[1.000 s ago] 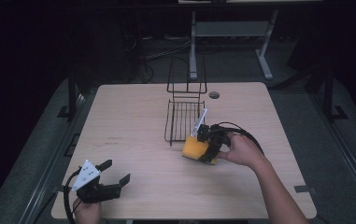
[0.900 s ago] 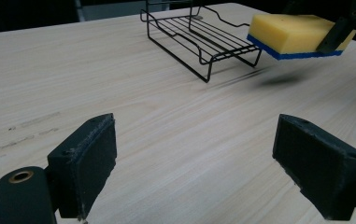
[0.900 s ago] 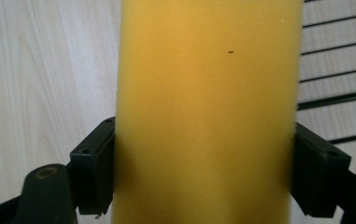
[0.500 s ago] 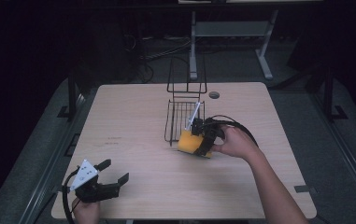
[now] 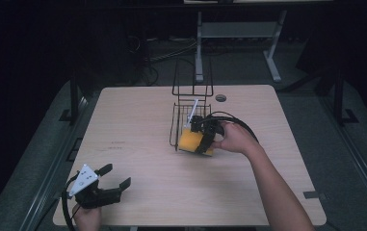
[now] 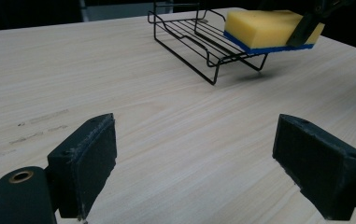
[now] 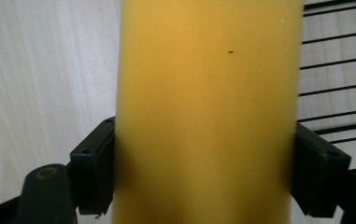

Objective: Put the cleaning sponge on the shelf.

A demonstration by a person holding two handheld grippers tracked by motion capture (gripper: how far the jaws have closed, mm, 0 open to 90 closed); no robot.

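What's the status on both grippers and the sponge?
Right gripper shut on sponge, held over the rack's near edge. Left gripper open, idle at the table's near-left corner. Nothing in the way.

A dim lab: bare wooden table (image 5: 137, 120), floor cables (image 5: 171, 50), metal stands (image 5: 200, 43).

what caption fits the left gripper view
Open left tool faces a yellow sponge held over a wire rack.

rack (image 5: 190, 120) table-centre rear | sponge (image 5: 192, 140) over rack's near edge | left tool (image 5: 115, 176) front-left corner
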